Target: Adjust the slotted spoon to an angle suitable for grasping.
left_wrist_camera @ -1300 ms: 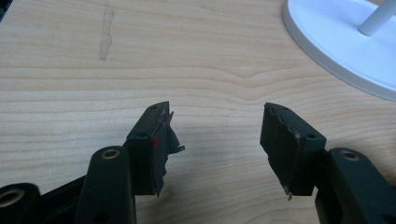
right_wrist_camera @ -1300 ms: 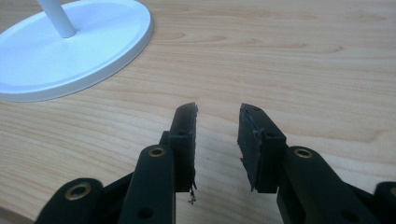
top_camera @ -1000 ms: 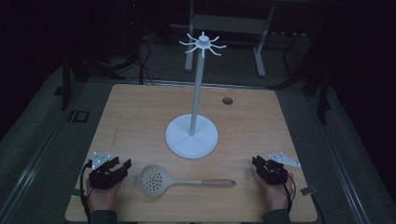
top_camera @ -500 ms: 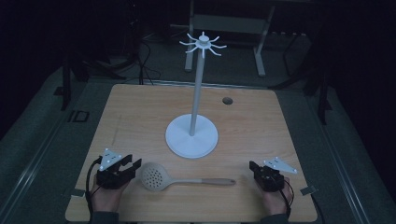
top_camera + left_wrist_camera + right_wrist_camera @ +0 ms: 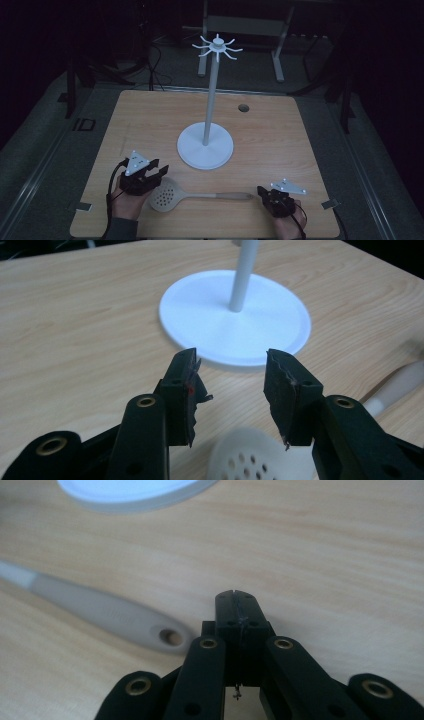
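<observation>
The left gripper [image 5: 230, 390] is seen with its jaws spread wide and nothing caught between them; they're hanging just above the round holed head of a slotted spoon [image 5: 252, 460]. In the high view that same gripper [image 5: 159, 171] is held in a hand [image 5: 125, 200] near the front left corner of the table [image 5: 150, 120], tips aimed toward the middle, with a grey three-cornered plate on top.

The right gripper [image 5: 235, 600] is seen with its jaws pressed fully together, and nothing is gripped. It's parked right beside the handle end of the spoon [image 5: 107, 612], where a hanging hole can be made out. Whether the tips actually touch the handle can't really be told, since it's pretty blurry there. From above, this gripper [image 5: 262, 191] is found at the front right, with the hand [image 5: 287, 222] behind it.

The spoon [image 5: 197, 196] is laid flat along the front of the table, head toward the left gripper, handle running toward the right one.

Farther back, a white stand [image 5: 206, 145] with a wide round base, a tall thin pole and a ring of little hooks on top is set upright in the middle of the table. A small dark round hole [image 5: 243, 107] is seen in the tabletop behind it. The room around is dark.
</observation>
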